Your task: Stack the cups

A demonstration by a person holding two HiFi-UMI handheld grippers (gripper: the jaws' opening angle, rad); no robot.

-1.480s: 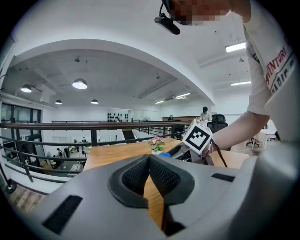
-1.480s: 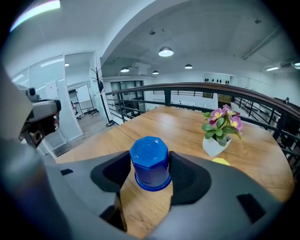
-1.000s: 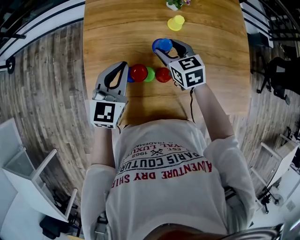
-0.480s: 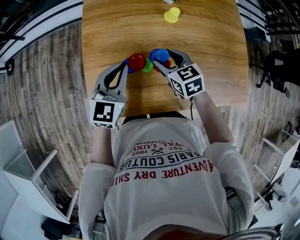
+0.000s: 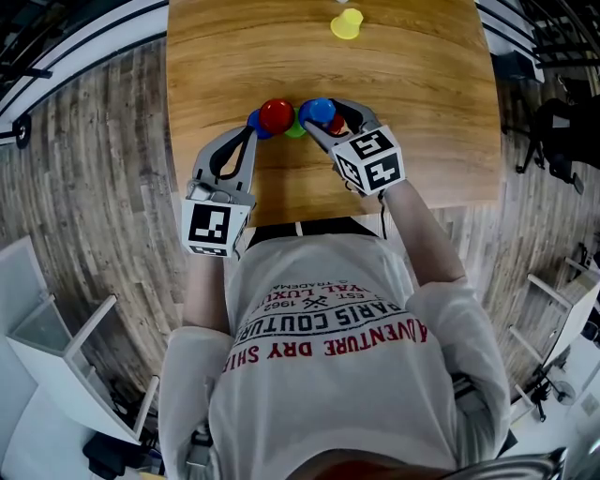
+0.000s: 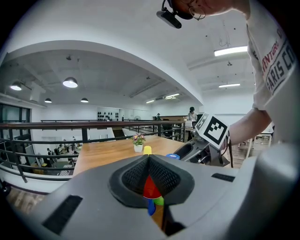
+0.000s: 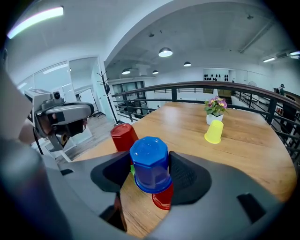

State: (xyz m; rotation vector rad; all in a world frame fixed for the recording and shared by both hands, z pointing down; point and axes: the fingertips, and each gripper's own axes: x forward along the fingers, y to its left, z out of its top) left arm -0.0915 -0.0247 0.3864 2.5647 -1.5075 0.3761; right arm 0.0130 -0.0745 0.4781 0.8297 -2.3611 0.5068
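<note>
Wood table (image 5: 422,141) is bearing everything: blue cup (image 7: 149,159), upturned, is being clamped in right gripper (image 7: 151,174) just above a red cup (image 7: 164,200), probably for nesting; left gripper (image 5: 246,141), jaws together and empty, is hovering beside other cups (image 5: 277,115).

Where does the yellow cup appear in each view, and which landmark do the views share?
Head view: yellow cup at top centre, on the table's far side.
Left gripper view: small, at centre, just right of the flower pot.
Right gripper view: right of centre, below the flower pot.
Shared landmark: the blue cup held in the right tool, nearer than the yellow cup in all three.
</note>
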